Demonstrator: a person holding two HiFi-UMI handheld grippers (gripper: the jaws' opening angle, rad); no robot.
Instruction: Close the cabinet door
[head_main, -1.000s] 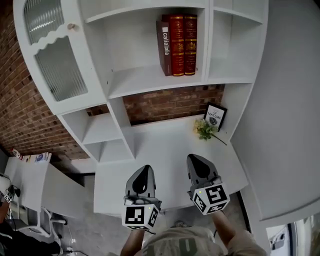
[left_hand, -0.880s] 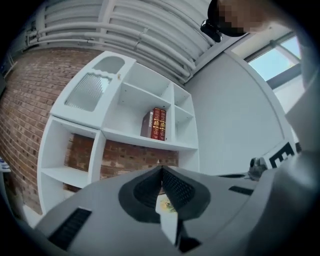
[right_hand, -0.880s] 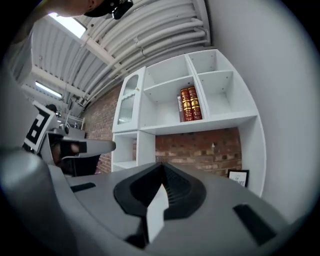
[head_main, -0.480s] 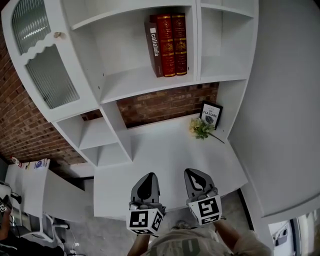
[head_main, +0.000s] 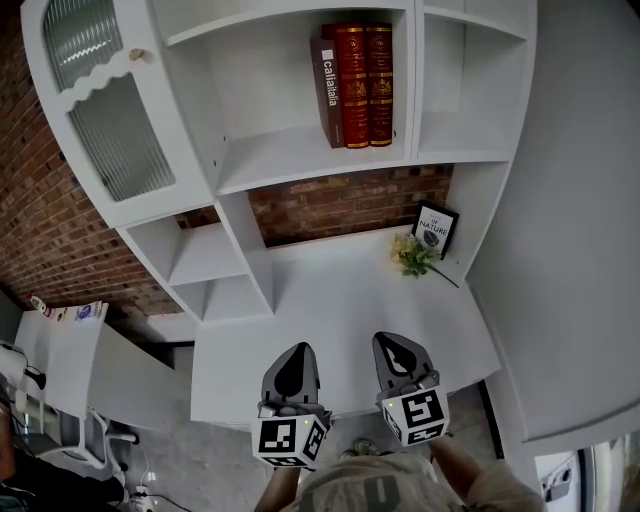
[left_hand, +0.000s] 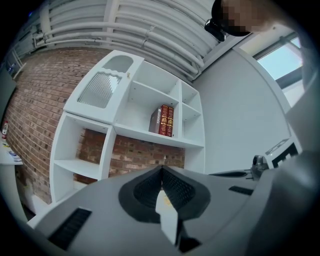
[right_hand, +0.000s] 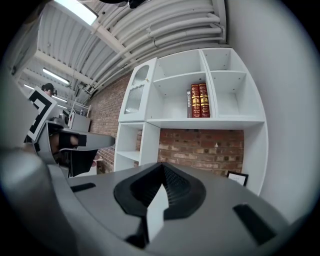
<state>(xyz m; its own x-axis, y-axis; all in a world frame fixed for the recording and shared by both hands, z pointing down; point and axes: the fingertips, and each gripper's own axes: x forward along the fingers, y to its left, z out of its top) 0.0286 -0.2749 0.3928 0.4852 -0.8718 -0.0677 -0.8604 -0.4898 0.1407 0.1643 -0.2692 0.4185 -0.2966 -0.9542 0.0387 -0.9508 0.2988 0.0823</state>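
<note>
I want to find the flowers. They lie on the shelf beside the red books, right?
No. The flowers lie on the desk below, beside the picture frame, not by the red books. The head view shows it.

Three upright books (head_main: 352, 88) stand above a framed card (head_main: 434, 229) with flowers (head_main: 413, 256) just beside it.

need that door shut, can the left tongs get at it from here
Probably yes: nothing stands between the left tongs and the door, but they sit low near the desk edge.
</note>
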